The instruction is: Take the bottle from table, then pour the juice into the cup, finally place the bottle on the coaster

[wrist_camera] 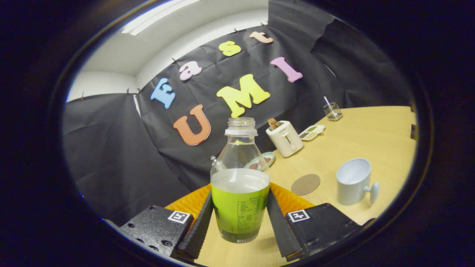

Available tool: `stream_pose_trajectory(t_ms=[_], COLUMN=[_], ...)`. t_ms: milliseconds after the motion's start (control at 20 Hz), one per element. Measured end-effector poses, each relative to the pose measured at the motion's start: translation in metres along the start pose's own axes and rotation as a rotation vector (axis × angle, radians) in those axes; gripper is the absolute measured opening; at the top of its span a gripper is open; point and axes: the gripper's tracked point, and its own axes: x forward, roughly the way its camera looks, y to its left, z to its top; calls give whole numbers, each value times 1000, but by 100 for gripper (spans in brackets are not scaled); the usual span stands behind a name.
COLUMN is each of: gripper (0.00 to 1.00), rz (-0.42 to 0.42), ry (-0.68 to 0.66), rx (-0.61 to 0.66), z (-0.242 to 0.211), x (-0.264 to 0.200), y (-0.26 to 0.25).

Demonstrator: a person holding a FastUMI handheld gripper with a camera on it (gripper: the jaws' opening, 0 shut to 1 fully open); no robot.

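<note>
The gripper (240,218) has its two fingers pressed against either side of the open bottle (239,185), which stands upright between them with its base on the wooden table (356,141). Beyond the fingers to the right lie the round coaster (305,184) and, near it, the white cup (353,181).

Bottle (239,185) label text too small to read, fingers (200,228) cut off low — small dish (268,158) half hidden behind bottle
</note>
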Motion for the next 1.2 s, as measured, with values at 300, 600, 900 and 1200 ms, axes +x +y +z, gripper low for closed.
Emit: stream_pose_trajectory(t_ms=[300,600,900,1200], gripper=[80,80,80,80], rz=[59,103,122,183], ry=[-13,-3,14,56], rx=[241,483,675,873], z=[5,17,22,24], x=[3,6,10,17], y=[-8,-14,-20,-23])
